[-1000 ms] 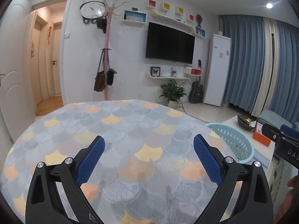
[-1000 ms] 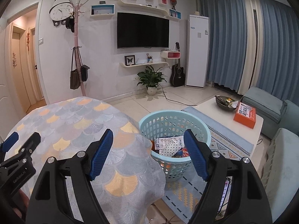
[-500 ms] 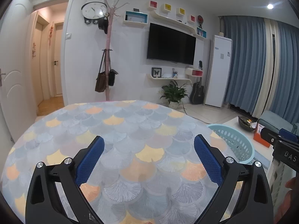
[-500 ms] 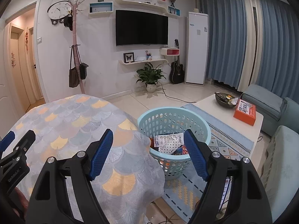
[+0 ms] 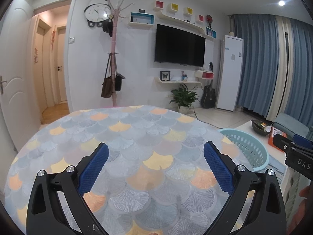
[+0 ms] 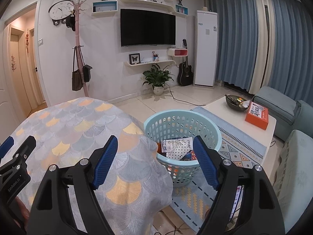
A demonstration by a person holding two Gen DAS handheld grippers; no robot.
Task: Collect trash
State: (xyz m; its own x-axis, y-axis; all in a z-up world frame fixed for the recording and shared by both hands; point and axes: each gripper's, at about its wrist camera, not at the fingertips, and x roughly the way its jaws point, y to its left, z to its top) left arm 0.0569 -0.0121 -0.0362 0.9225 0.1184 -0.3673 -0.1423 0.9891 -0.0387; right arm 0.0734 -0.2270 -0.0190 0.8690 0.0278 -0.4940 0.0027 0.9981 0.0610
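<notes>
Inside the pale blue basket (image 6: 182, 129) on the rug lay the trash (image 6: 177, 148) — wrappers and papers — just beside the tabletop (image 5: 127, 137). Both the left tongs (image 5: 155, 154) and the right tongs (image 6: 155, 148) gaped wide, gripping nothing.

Basket (image 6: 213, 135) btm hidden by trash (image 6: 177, 148); wrapper print too small to read.

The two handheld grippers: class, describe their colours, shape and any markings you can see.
Both the left gripper and right gripper have black angular frames, silver bolts and blue textured pads. White lettering, partly cut off, marks the side of each body.
</notes>
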